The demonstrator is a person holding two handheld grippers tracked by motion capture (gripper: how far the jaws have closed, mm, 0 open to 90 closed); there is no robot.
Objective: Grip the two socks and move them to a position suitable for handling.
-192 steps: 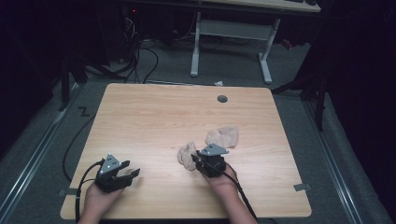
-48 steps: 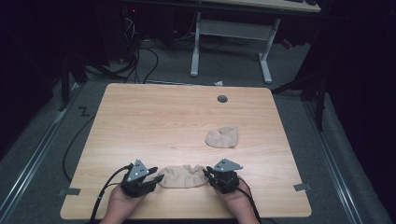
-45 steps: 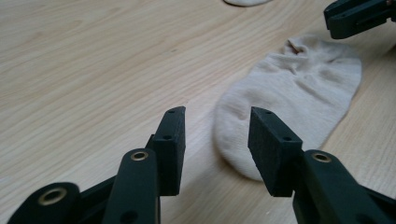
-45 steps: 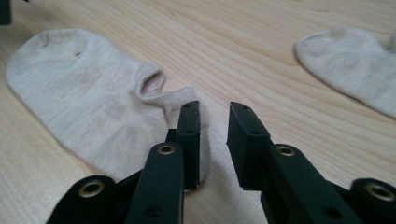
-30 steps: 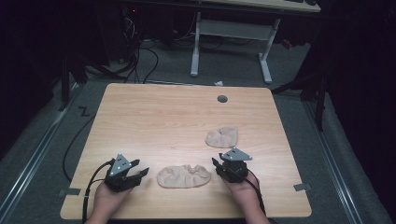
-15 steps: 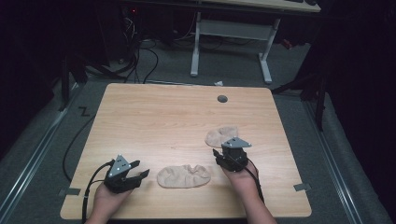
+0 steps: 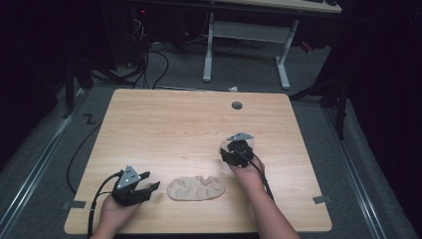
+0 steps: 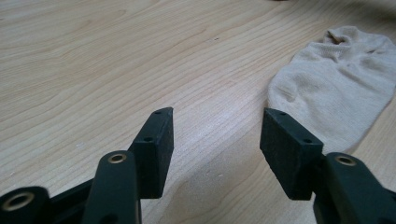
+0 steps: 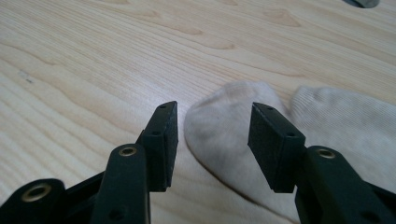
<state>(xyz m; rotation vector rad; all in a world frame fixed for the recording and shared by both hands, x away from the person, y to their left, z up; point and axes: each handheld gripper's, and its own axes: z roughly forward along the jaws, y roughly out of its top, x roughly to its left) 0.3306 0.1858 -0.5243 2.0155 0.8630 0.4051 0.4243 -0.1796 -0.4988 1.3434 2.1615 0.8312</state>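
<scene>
A beige sock lies flat near the table's front edge, and in the left gripper view its end reaches in from the right. My left gripper rests open just left of it, with only bare wood between the jaws. A second beige sock lies crumpled farther back on the right. My right gripper hovers low over its near end. Its jaws have just been opening and stand apart, pressing on nothing; the sock's rounded end shows in the gap beyond the tips.
The wooden table has a round grommet hole near its far edge and tape marks at the front corners. Behind it, on the floor, stand a white desk frame and loose cables.
My right gripper has moved away from the flat sock, back and to the right, onto the second sock, with its jaws wider apart. My left gripper has stayed where it was.
</scene>
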